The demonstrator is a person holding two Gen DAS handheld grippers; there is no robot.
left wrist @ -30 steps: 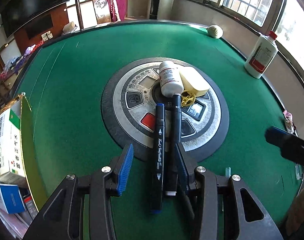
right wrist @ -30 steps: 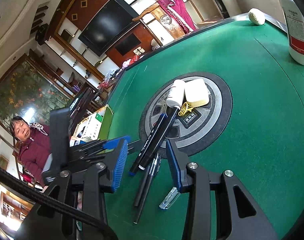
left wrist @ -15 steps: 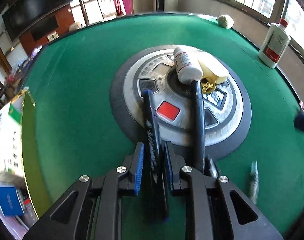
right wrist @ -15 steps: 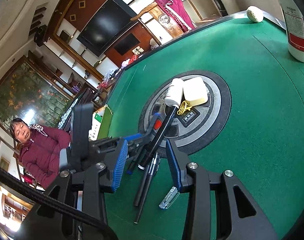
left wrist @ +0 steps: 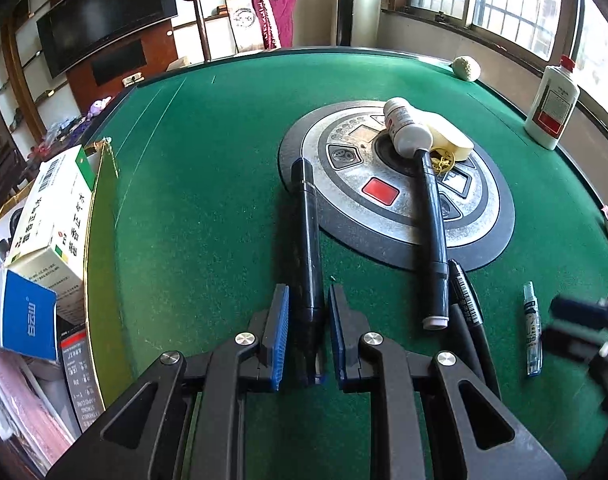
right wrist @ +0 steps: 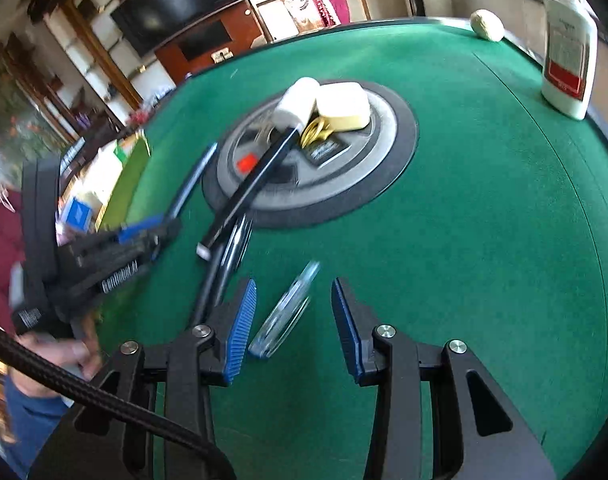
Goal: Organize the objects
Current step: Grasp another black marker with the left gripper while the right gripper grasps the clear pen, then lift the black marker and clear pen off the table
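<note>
Marker (left wrist: 309, 240), dark-bodied, is clamped by its near end in the left gripper (left wrist: 306, 332), its far end over the desk (left wrist: 208, 184) beside the central round panel (left wrist: 396, 188), evidently picked for sorting. Right gripper (right wrist: 293, 320) hangs open astride a clear pen (right wrist: 284, 312) lying flat on the felt, pads clear of it, apparently lined up for the next grasp.

a dark marker with a blue end (left wrist: 309, 264) lies lengthwise on the green felt, left of a second black marker (left wrist: 432, 224) propped on the round hub; a clear pen (right wrist: 284, 312) lies nearer, right.
</note>
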